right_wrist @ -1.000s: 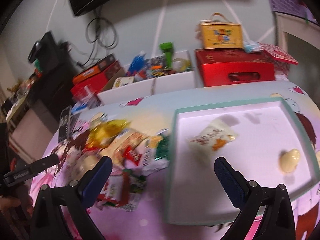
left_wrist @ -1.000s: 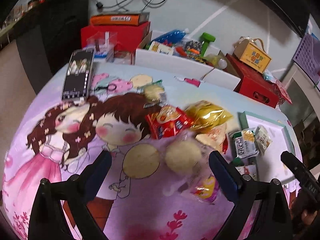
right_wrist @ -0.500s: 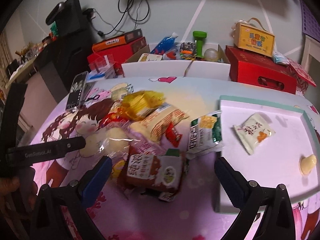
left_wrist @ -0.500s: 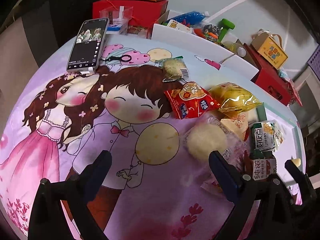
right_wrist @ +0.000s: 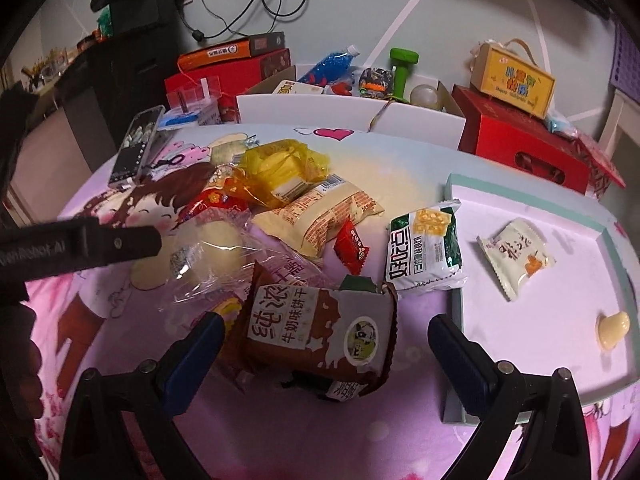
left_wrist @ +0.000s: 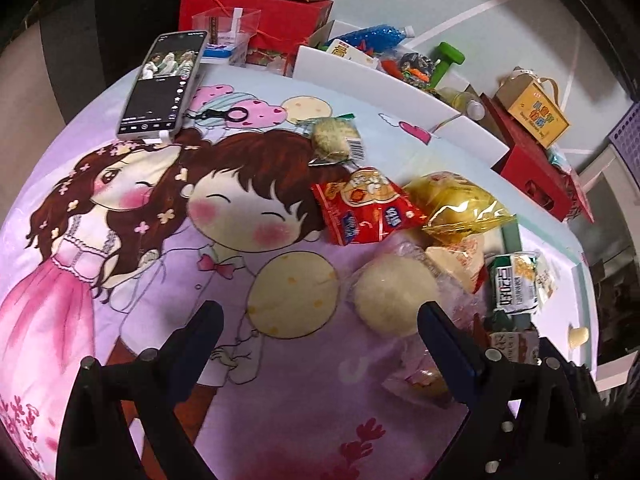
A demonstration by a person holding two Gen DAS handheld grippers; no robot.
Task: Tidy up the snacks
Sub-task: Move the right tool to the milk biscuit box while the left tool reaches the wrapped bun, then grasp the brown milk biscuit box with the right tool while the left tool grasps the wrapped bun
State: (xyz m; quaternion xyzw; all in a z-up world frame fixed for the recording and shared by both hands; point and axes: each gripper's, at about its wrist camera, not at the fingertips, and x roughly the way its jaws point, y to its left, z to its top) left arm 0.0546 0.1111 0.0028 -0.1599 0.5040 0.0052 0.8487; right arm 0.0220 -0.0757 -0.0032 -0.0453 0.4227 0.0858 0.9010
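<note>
A pile of snacks lies on the cartoon-print table. In the right wrist view a brown biscuit pack [right_wrist: 320, 332] lies between the open fingers of my right gripper [right_wrist: 324, 344]. A green-white pack [right_wrist: 424, 248] leans on the rim of the white tray [right_wrist: 456, 280], which holds a white packet [right_wrist: 516, 256] and a small yellow sweet [right_wrist: 612, 328]. My left gripper [left_wrist: 316, 332] is open and empty over the tablecloth, left of a clear-wrapped round bun [left_wrist: 396, 296]. A red pack [left_wrist: 364, 208] and a yellow bag [left_wrist: 460, 204] lie beyond it.
A phone [left_wrist: 164, 84] lies at the table's far left. A small wrapped cake [left_wrist: 336, 140] sits apart from the pile. Red boxes [right_wrist: 524, 144], a white box of items [right_wrist: 352, 108] and a yellow carton [right_wrist: 512, 80] stand behind the table.
My right gripper swung left from over the tray and lowered around the brown biscuit pack. My left gripper moved forward and left over the tablecloth. Both stayed open.
</note>
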